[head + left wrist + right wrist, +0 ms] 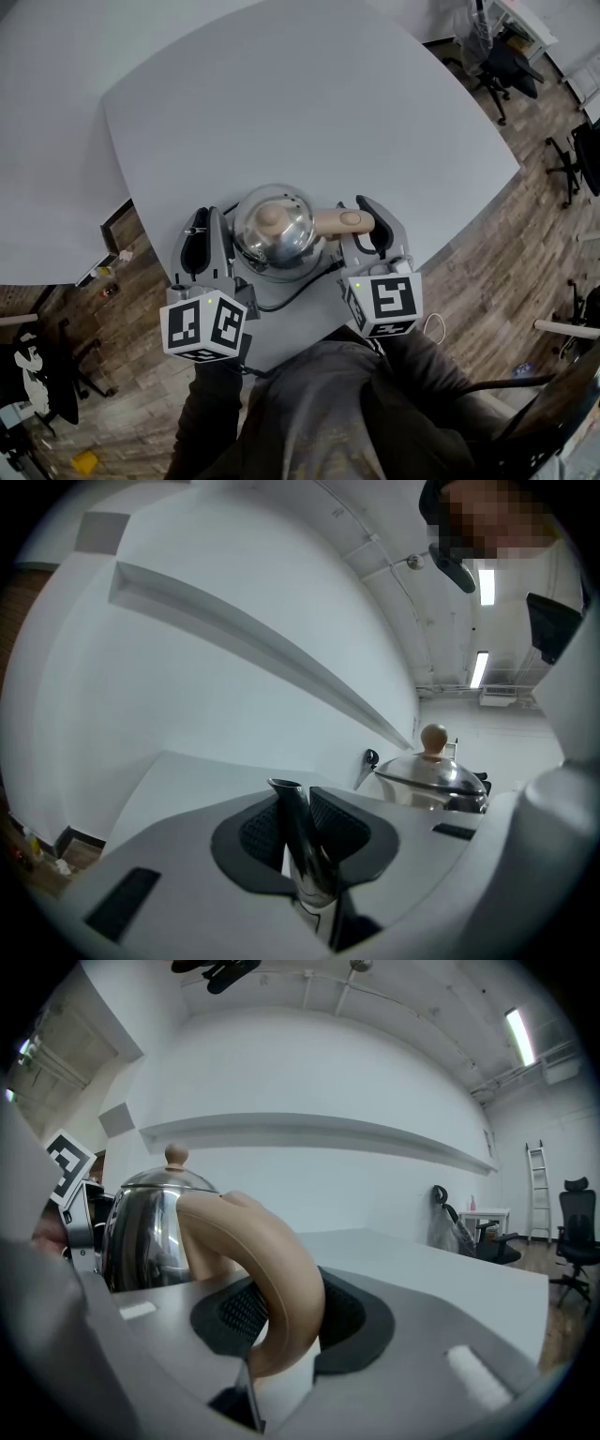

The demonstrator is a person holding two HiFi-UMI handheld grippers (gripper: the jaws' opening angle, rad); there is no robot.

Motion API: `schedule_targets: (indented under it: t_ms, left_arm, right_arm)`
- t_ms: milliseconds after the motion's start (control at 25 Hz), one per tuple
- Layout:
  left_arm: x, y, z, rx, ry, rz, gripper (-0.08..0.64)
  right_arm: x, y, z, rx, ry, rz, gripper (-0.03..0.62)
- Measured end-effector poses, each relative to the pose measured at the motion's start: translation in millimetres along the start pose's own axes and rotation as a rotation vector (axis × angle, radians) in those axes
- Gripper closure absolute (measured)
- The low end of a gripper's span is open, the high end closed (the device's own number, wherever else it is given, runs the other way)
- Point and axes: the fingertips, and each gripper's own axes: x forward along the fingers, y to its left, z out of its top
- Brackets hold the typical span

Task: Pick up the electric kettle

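- Head view: the electric kettle [277,231], polished steel with a tan lid knob [269,217], is over the near part of the grey table [309,94], between the two grippers.
- The left gripper [204,232] is against the kettle's left side. The right gripper [368,221] closes around the tan handle [342,221], which sticks out to the right.
- A black cord [292,289] curls on the table just in front of the kettle. From here I cannot tell whether the kettle's base touches the table.
- Office chairs [502,66] stand on the wooden floor [506,253] beyond the table's far corner.
- Left gripper view: the left gripper [298,829] is clamped on the kettle's steel spout [314,874], with a ribbed black pad pressing on each side. The spout's open tip rises between the pads. The kettle's lid [433,774] shows to the right.
- Right gripper view: the right gripper [286,1312] grips the curved handle [281,1279], pads tight on both sides. The steel body [141,1232] is to the left, upright, and the left gripper's marker cube [61,1168] shows behind it.
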Motion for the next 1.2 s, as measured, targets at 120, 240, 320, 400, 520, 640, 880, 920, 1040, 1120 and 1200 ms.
schedule_targets:
  t_ms: [120,240,320,400,520,640,880,920,1040,1120,1200]
  left_arm:
    - [-13,-13,34,0.010,-0.008,0.005,0.503]
    - [-29,-27,72,0.023,-0.035,0.018,0.503]
    - [-43,-38,92,0.035,-0.058,0.030,0.502]
    - [-60,-48,102,0.039,-0.068,0.042,0.502]
    - [-86,-50,107,0.032,-0.070,0.064,0.503]
    - [-96,-45,101,0.012,-0.056,0.075,0.503]
    - [-93,-39,90,-0.007,-0.012,0.081,0.503]
    - [-95,-39,92,-0.009,-0.013,0.083,0.502]
    - [-99,-42,95,-0.015,-0.023,0.083,0.502]
    - [-99,-42,98,-0.014,-0.030,0.082,0.502]
    - [-99,-43,100,-0.011,-0.038,0.083,0.502]
  right_arm:
    - [-14,2,32,0.006,-0.018,0.012,0.479]
    - [-29,4,70,0.004,-0.049,0.032,0.479]
    - [-41,4,89,0.001,-0.075,0.050,0.479]
    - [-58,6,100,-0.004,-0.090,0.067,0.479]
    - [-78,17,105,-0.017,-0.086,0.088,0.479]
    - [-81,24,101,-0.018,-0.069,0.097,0.479]
    - [-77,26,91,-0.007,-0.034,0.095,0.479]
    - [-78,27,93,-0.010,-0.035,0.096,0.480]
    - [-81,26,100,-0.021,-0.050,0.095,0.479]
    - [-80,26,103,-0.025,-0.059,0.094,0.479]
    - [-80,27,105,-0.026,-0.067,0.096,0.479]
